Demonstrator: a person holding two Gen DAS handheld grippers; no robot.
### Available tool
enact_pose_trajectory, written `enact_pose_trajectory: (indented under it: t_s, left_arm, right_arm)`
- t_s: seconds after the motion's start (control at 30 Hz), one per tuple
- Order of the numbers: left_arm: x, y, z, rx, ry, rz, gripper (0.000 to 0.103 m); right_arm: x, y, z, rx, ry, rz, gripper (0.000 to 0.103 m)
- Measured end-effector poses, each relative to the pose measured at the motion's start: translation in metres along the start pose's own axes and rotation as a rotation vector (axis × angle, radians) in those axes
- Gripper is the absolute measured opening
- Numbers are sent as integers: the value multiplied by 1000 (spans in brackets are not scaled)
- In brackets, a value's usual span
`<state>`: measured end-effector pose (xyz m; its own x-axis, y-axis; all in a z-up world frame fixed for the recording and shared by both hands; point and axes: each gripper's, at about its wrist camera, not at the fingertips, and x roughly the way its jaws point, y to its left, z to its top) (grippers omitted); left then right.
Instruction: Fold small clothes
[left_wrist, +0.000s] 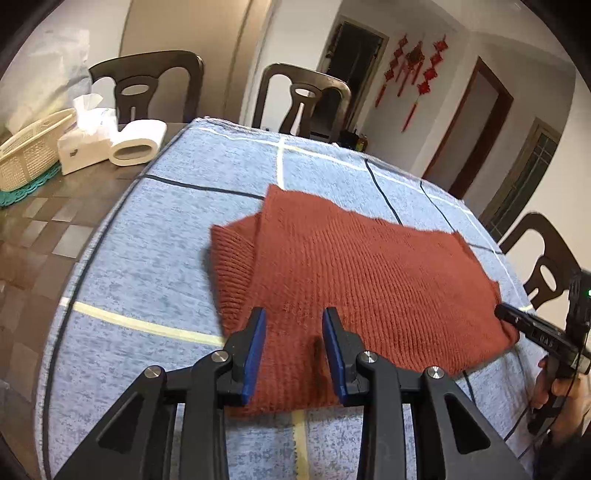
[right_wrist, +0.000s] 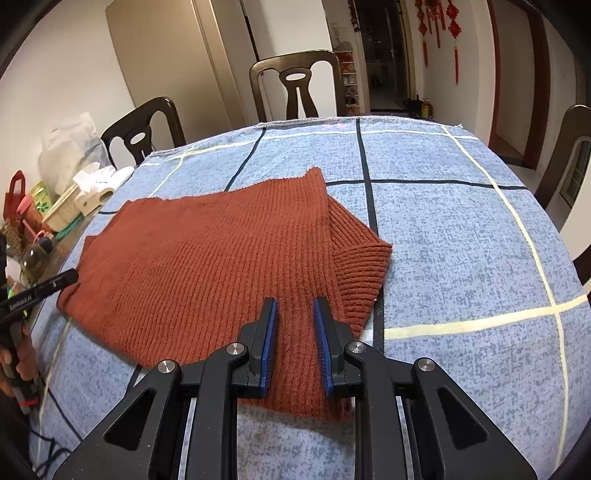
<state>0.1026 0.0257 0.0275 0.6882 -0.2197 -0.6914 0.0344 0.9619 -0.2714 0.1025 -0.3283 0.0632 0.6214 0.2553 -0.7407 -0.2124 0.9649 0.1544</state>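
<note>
A rust-red knitted sweater (left_wrist: 354, 273) lies folded on the blue checked cloth (left_wrist: 155, 236), one sleeve tucked under its side. My left gripper (left_wrist: 293, 325) sits over the sweater's near edge, and a ridge of knit is bunched between its blue pads (left_wrist: 258, 339). The right gripper (right_wrist: 295, 314) is at the near edge by the ribbed sleeve (right_wrist: 354, 266), its pads narrowly apart with knit (right_wrist: 207, 258) filling the gap. Each view shows the other gripper at the sweater's side corner: the right one (left_wrist: 504, 312) and the left one (right_wrist: 72, 275), each held by a hand.
Dark wooden chairs (left_wrist: 303, 99) stand around the table. At the left end of the table are a cream basket (left_wrist: 29, 151), a tissue box (left_wrist: 85, 144) and a paper roll (left_wrist: 138, 142). Bottles and bags (right_wrist: 33, 221) crowd that same end.
</note>
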Motion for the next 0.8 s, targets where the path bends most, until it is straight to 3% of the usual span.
enact_pose_trajectory:
  t_s: [0.07, 0.1, 0.13, 0.2, 0.33, 0.47, 0.8]
  left_arm:
    - [-5, 5, 6, -20, -13, 33, 43]
    - [-7, 8, 8, -33, -20, 40, 47]
    - [-8, 12, 11, -48, -22, 42, 48]
    - [-8, 16, 18, -68, -6, 46, 52]
    - [3, 14, 25, -46, 24, 41, 55]
    - [24, 25, 25, -86, 46, 61, 55]
    - [40, 31, 25, -108, 35, -27, 59]
  right_arm:
    - [-5, -1, 1, 5, -4, 3, 22]
    - [-8, -1, 2, 8, -10, 4, 28]
    - [-11, -3, 3, 11, -21, 4, 43]
    - [-15, -7, 7, 21, -38, 4, 53]
    - [-12, -13, 12, 48, -37, 3, 53]
    - [-4, -22, 12, 89, -26, 12, 54]
    - [11, -50, 9, 201, 5, 106, 55]
